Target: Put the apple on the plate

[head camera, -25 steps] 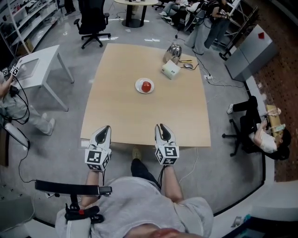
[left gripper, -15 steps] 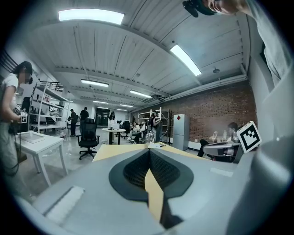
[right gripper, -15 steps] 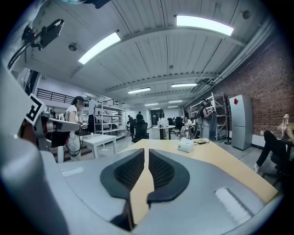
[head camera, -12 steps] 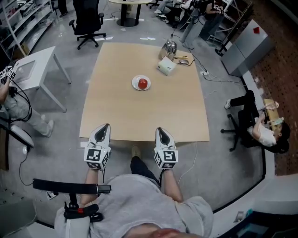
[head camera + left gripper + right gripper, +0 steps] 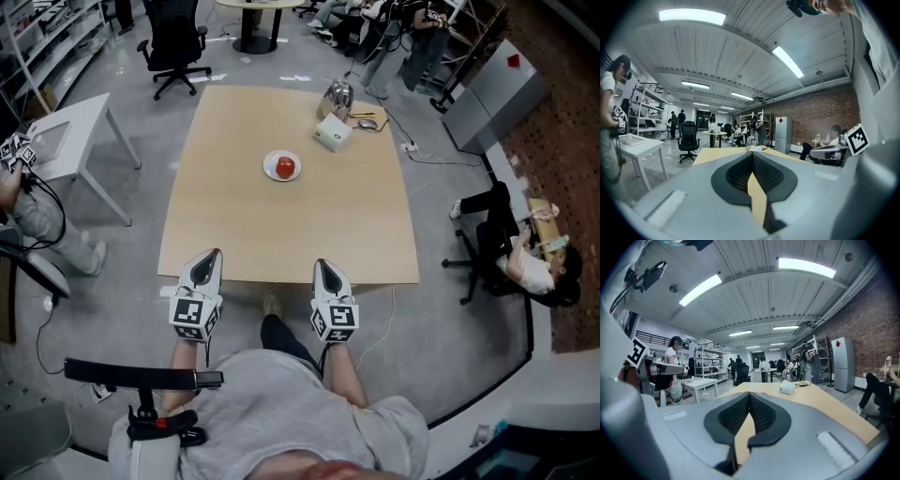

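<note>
The apple (image 5: 286, 167) is sitting on the white plate (image 5: 269, 167), which is lying near the middle of the table (image 5: 281, 234), a little toward the far side. Judging from that, the goal of the task is looking met, with nothing left to carry.

The 2 grippers are hanging side by side at the near edge of the table, well apart from the plate. The left gripper (image 5: 212, 257) is showing its jaws pressed together along 1 thin seam, with nothing between them. The right gripper (image 5: 321, 264) is the same: its jaws have just been closing, and they are now meeting with only the bare tabletop showing beyond them. Both are pointing roughly level across the table toward the plate, which reads as a resting pose rather than a reach. Being shut and empty also fits hands that are not about to pick anything up.

At the far right corner, a white box (image 5: 332, 133) and a shiny kettle (image 5: 338, 95) are standing close together, well clear of the plate, so nothing is crowding the apple.
</note>
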`<state>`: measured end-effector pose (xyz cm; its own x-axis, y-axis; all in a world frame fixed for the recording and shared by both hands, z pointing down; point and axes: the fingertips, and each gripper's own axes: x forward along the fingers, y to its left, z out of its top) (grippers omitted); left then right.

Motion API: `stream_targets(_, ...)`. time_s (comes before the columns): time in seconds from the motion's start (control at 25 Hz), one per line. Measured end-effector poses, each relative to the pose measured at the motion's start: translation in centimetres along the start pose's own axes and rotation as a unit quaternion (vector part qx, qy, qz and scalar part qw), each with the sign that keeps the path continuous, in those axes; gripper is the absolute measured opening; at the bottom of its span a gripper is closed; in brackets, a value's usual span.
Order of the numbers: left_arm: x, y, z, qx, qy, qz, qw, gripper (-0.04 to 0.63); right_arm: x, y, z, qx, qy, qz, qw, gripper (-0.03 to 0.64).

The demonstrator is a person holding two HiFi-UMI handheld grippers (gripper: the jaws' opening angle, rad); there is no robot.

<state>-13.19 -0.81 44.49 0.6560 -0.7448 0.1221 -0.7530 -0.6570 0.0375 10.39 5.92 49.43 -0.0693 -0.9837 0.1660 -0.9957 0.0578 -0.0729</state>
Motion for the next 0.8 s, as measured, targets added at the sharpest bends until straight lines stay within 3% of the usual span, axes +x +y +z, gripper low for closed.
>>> stream_targets(0.8, -0.02, 0.01, 0.28, 0.0, 0.001, 0.001, 1.0, 0.018, 0.0, -0.12, 0.23, 0.003, 0.001, 0.0, 1.0, 0.006)
